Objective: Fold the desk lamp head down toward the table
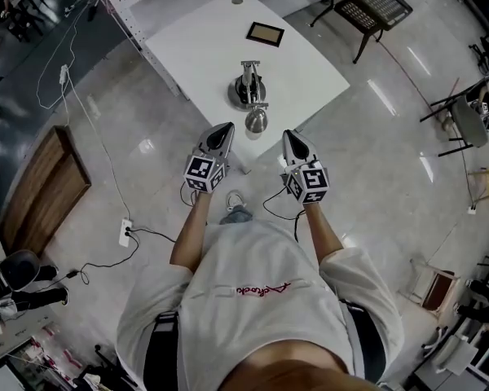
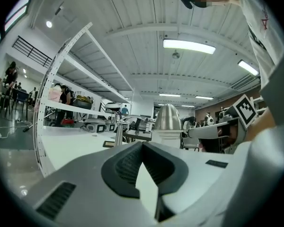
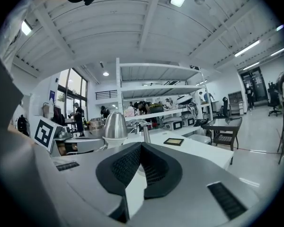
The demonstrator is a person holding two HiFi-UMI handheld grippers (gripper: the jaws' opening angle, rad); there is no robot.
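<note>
Claws pressed together and empty, you are holding the left claw (image 1: 225, 129) and right claw (image 1: 289, 135) before the worktop (image 1: 200, 47), near the lamp head (image 1: 256, 120) but apart from it.

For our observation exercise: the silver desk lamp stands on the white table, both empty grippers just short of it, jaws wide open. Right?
No: the two gripper views show the jaws shut, not wide open. Otherwise right: the silver desk lamp stands on the white table, with the left gripper and right gripper empty, just short of it.
</note>
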